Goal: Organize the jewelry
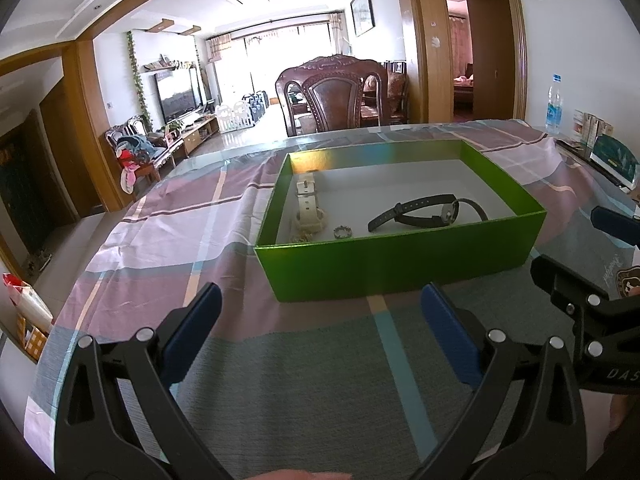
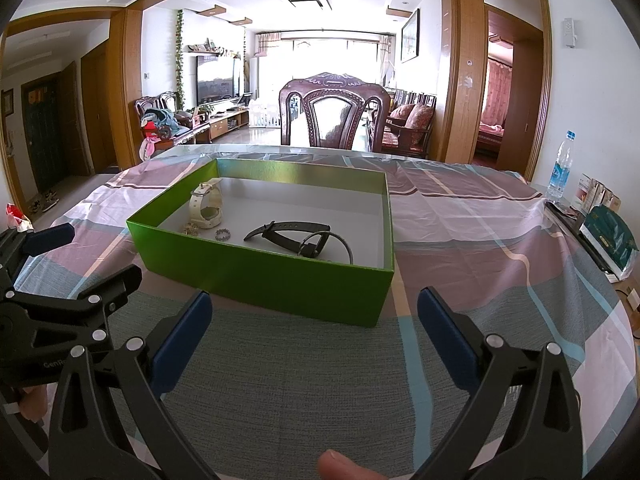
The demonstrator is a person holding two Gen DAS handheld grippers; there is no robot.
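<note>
My left tool (image 1: 320, 316): wide open, holding nothing, near worktop front edge.
My right tool (image 2: 314, 320): same.
Green box (image 2: 280, 280): just ahead of both, mid-worktop.
Inside: white watch (image 2: 206, 204), black watch (image 2: 294, 234), ring (image 2: 222, 234).

Green box (image 1: 396, 268) holds white watch (image 1: 306, 200) and black watch (image 1: 420, 212) on plaid tablecloth (image 1: 192, 248).

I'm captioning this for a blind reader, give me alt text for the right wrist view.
A green box sits on a plaid tablecloth, holding a white watch, a black watch, a small ring and a gold trinket. The right hand-held gripper hovers open before it, the left hand-held gripper at the left edge.
</note>
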